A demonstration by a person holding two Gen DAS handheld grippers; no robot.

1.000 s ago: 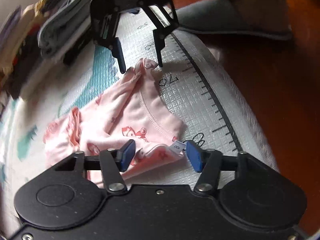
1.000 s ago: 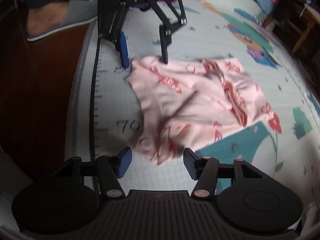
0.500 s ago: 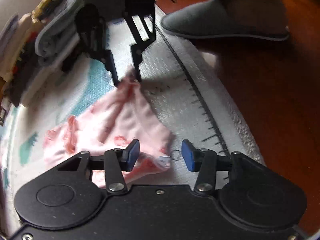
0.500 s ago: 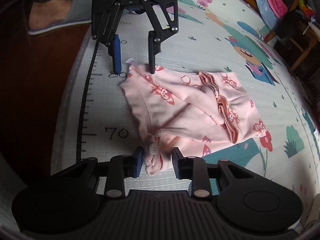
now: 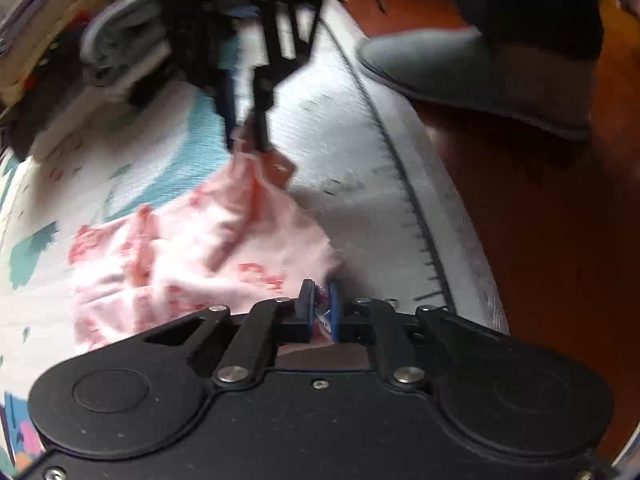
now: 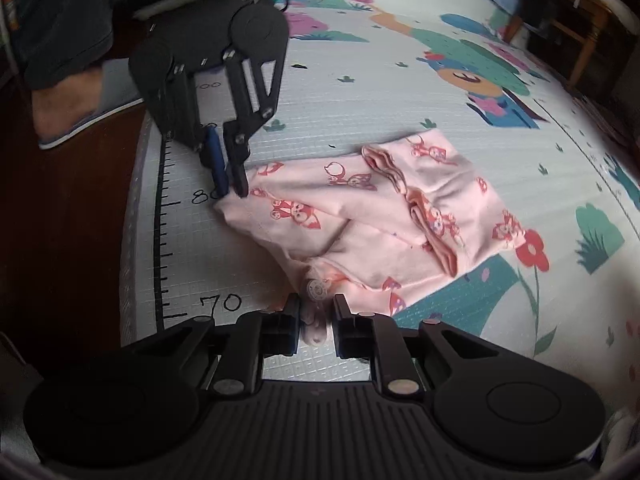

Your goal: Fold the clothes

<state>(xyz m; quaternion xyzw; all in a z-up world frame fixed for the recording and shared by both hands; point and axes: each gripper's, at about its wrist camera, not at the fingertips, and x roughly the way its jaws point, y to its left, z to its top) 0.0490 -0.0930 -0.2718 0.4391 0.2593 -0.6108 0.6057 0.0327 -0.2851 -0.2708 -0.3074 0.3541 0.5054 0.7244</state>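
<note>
left claw [image 5: 319, 300]: just closed, pinching a corner of the pink garment [image 6: 360, 216]
right claw [image 6: 316, 320]: just closed, gripping its snap-button corner
garment: on play mat [image 6: 400, 92]

Both cams sit on the grippers, looking steeply down along the fingers, close to the play mat [image 6: 400, 92]. Left wrist view faces across the pink garment [image 5: 224, 236] toward the right gripper [image 5: 244, 136]; image blurred. Right wrist view faces back toward the left gripper [image 6: 230, 186]. Shared: the garment, the mat's ruler edge [image 6: 162, 216], each other's gripper.
</note>
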